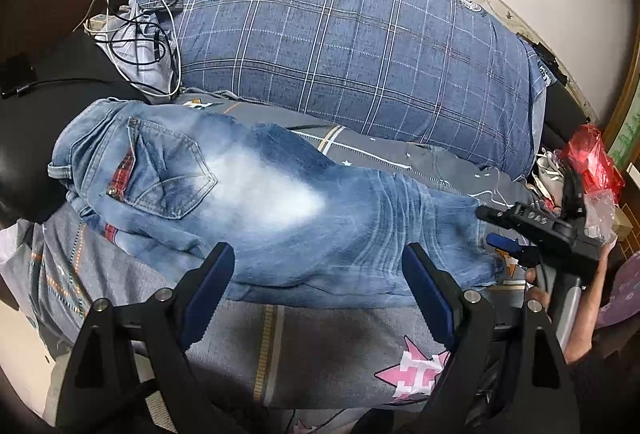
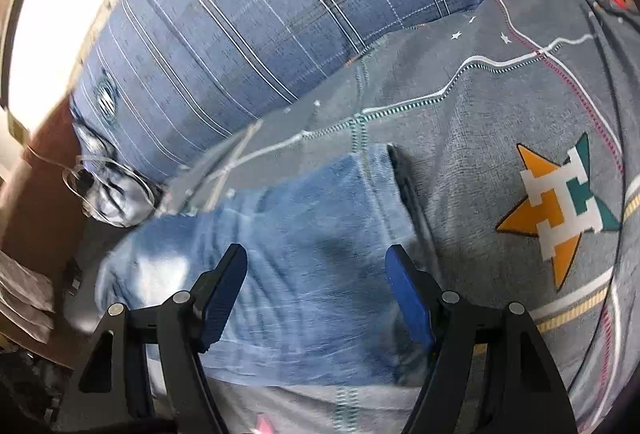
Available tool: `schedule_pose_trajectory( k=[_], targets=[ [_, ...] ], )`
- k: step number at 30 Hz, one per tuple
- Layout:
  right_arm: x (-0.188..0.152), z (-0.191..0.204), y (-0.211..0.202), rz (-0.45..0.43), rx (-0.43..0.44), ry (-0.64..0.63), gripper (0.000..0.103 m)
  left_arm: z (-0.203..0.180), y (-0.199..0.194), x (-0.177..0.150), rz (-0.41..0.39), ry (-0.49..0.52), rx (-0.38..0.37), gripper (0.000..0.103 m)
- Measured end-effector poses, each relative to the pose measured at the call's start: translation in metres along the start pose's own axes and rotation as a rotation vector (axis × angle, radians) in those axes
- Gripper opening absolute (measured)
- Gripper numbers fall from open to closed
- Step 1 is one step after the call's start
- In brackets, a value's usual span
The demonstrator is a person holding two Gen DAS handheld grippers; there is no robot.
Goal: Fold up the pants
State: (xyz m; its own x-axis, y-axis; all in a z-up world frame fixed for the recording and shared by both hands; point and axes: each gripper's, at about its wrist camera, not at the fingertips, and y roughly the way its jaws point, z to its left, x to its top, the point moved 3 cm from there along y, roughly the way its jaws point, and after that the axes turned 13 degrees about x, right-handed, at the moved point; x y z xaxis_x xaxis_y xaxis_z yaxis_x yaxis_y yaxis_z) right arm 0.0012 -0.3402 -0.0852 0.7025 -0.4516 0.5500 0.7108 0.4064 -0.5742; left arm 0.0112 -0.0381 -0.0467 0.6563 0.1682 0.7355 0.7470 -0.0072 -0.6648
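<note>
A pair of faded blue jeans lies lengthwise on the grey patterned bedsheet, waistband and back pocket at the left, leg hems at the right. My left gripper is open and empty, just in front of the jeans' near edge at mid-leg. My right gripper shows at the hem end in the left wrist view. In the right wrist view the right gripper is open over the lower leg of the jeans, fingers astride the fabric, holding nothing.
A large blue plaid duvet lies behind the jeans along the wall. Tangled white and black cables and a power strip sit at the back left. A red plastic bag and clutter are at the right.
</note>
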Motion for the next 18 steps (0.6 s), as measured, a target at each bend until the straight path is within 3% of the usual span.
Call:
schedule_pose_trajectory(
  k=[3,6,18],
  targets=[
    [-0.001,-0.009,0.008,0.036,0.007,0.028,0.073,-0.002,-0.003,-0.005,-0.006,0.027,0.018,0.086],
    [-0.002,-0.018,0.004,0.015,0.037,0.092,0.073,-0.005,-0.005,-0.008,-0.014,0.05,0.026,0.086],
    [-0.001,-0.018,-0.008,-0.034,-0.023,0.042,0.073,-0.017,-0.001,-0.014,0.024,0.087,0.039,0.086]
  ],
)
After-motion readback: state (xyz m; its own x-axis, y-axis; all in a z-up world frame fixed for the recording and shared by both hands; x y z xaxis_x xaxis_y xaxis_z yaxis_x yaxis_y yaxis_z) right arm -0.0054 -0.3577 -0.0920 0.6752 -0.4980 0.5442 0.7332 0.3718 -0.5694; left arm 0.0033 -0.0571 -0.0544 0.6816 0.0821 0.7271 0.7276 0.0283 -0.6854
